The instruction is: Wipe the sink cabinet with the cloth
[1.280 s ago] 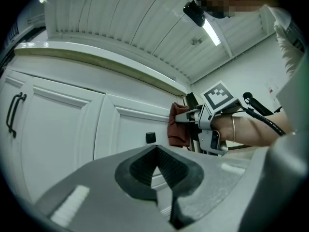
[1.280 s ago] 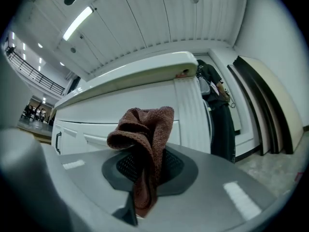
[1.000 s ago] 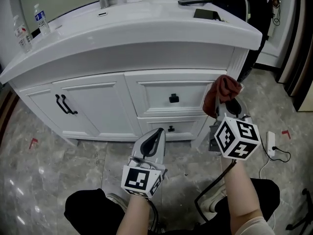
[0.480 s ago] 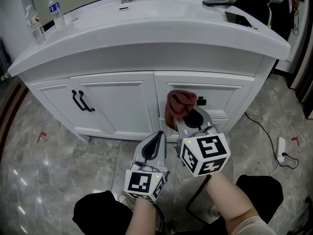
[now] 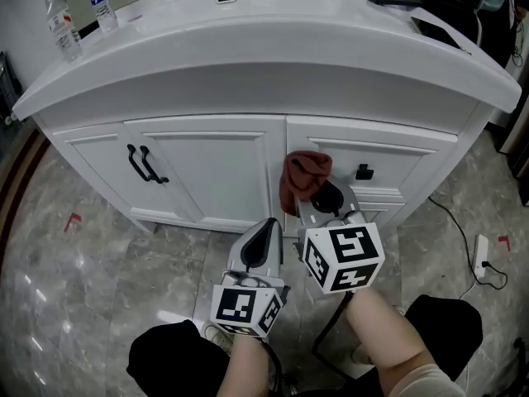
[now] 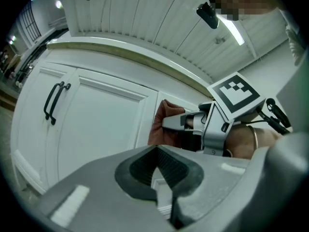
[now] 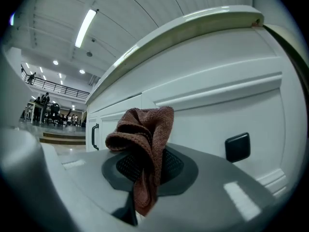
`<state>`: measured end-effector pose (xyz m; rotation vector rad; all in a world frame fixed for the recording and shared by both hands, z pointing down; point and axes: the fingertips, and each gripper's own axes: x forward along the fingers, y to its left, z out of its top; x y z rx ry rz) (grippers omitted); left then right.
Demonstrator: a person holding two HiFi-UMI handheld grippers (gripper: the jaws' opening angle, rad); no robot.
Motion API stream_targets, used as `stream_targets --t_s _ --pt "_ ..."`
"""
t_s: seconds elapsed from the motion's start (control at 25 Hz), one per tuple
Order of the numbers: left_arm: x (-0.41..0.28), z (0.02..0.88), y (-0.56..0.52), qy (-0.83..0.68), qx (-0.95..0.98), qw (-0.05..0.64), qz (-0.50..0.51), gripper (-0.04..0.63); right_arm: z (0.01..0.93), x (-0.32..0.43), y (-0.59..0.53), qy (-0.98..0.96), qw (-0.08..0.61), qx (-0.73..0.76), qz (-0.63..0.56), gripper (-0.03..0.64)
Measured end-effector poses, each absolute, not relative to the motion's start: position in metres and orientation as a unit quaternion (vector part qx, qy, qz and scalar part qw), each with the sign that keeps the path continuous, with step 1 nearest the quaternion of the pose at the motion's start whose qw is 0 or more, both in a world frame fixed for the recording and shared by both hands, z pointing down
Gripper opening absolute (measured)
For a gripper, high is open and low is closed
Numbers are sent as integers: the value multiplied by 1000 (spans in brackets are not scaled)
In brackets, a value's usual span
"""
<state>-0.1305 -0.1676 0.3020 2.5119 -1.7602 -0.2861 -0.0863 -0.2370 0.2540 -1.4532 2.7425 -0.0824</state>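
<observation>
my right tool clamped on the red-brown cloth, cloth up at the white cabinet front, just left of the drawer knob, contact unclear, my left tool closed, empty, lower, just beside the right

Cloth: rust-brown, coarse knitted weave, matt, limp.
Sink cabinet: white painted fronts, smooth, faint sheen.
Counter atop cabinet: white, smooth, glossy.
Door handles and drawer knob on cabinet front: black, matt.
Floor below cabinet: grey marbled tile, polished, reflective.
Right tongs, left tongs: grey matt plastic shells, black ribbed pads.
</observation>
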Motion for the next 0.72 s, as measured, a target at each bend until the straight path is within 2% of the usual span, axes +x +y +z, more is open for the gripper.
stream_targets --t_s 0.32,0.72 --pt "-100 306 -173 -548 832 31 -86 0 268 -38 -246 857 7 -515 -26 84" --pt "-83 308 -180 -536 840 27 -84 0 264 -15 -238 843 2 -536 -47 81"
